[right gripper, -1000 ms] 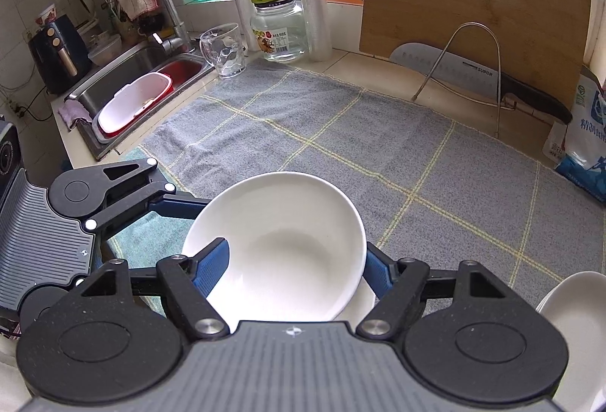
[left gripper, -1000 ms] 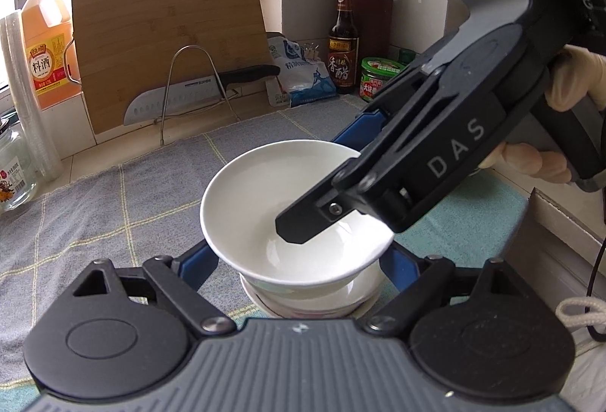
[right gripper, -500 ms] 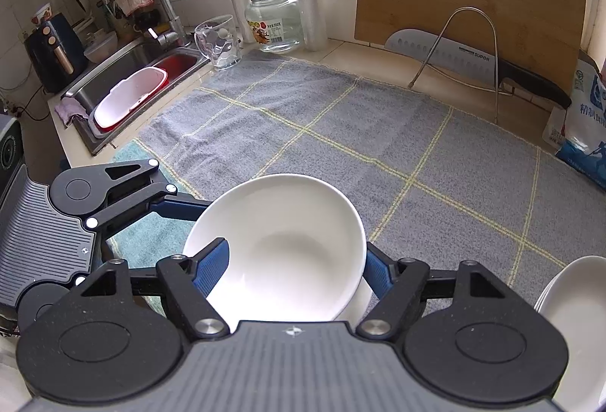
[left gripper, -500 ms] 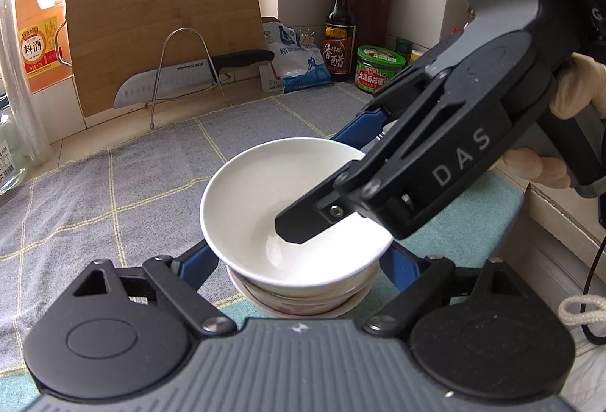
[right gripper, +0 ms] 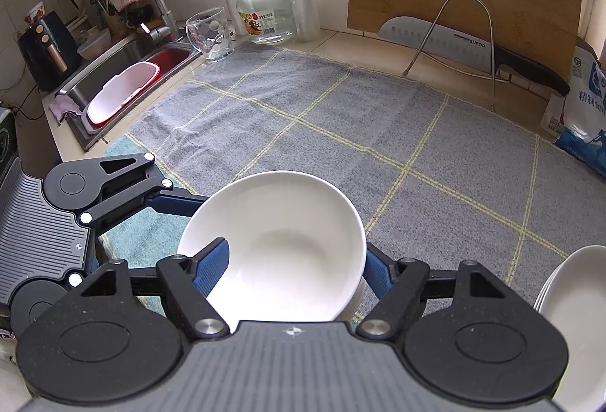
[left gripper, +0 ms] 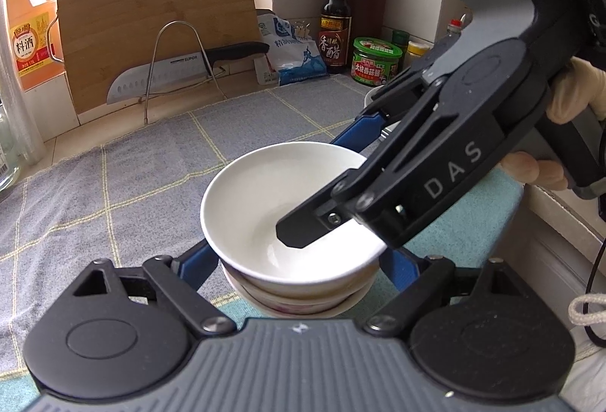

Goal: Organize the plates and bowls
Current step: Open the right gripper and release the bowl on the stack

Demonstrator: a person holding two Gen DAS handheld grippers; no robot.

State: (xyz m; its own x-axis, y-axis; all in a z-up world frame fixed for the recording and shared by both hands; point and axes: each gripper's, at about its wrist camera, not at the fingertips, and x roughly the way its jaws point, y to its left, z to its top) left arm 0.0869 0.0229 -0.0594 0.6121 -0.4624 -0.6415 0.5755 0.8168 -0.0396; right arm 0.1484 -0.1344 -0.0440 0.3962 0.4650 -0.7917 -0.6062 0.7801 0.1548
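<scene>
Grey checked towel (left gripper: 113,184) covers the counter, with one board (left gripper: 151,14) and one knife (left gripper: 170,75) against the wall. Two tongs meet at one white bowl (left gripper: 265,192), which sits on top of at least two more dishes (left gripper: 303,298) near the counter's front edge. The left gripper (left gripper: 295,262) is clamped on the bowl, one pad on each side. The right gripper (right gripper: 293,260) stands apart, with one finger inside the bowl and the other outside its rim. Only the left view shows one dark bottle (left gripper: 335,22) and the gloved hand (left gripper: 575,94). Only the right view shows the sink (right gripper: 125,71), one glass jar (right gripper: 269,14), and a second stack (right gripper: 572,317) of white dishes at the far right.
</scene>
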